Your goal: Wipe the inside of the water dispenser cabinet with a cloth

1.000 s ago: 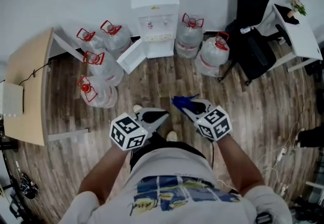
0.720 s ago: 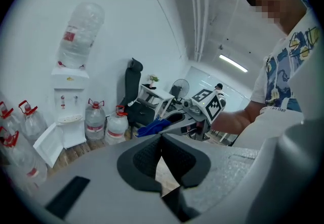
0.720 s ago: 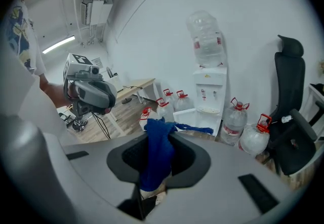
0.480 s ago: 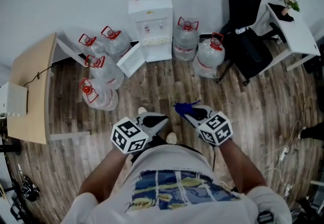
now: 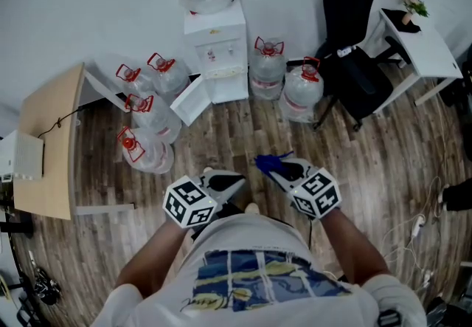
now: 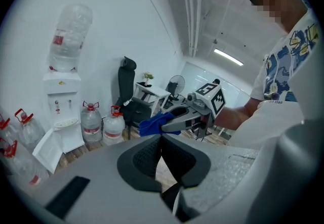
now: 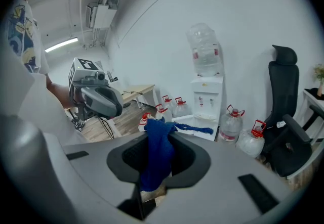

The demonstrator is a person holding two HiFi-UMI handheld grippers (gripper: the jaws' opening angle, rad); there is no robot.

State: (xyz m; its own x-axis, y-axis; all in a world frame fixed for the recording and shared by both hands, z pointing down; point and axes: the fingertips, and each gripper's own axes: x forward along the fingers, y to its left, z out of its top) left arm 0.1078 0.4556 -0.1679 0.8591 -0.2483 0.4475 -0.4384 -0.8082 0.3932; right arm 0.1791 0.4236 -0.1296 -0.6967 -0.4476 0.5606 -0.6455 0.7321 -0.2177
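Wood-plank floor, plain white wall behind. Blue cloth, soft and crumpled, hangs pinched in the closed right gripper, lower centre of the head view. Beside it the left gripper: ribbed pads pressed together, nothing between. White boxy water dispenser top centre, lower door swung open. Six clear round jugs with red handles on the floor: four left, two right. One black chair, upper right.

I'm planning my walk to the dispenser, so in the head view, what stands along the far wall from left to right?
Wooden desk → four water jugs → open cabinet door → water dispenser → two more jugs → black office chair → white table.
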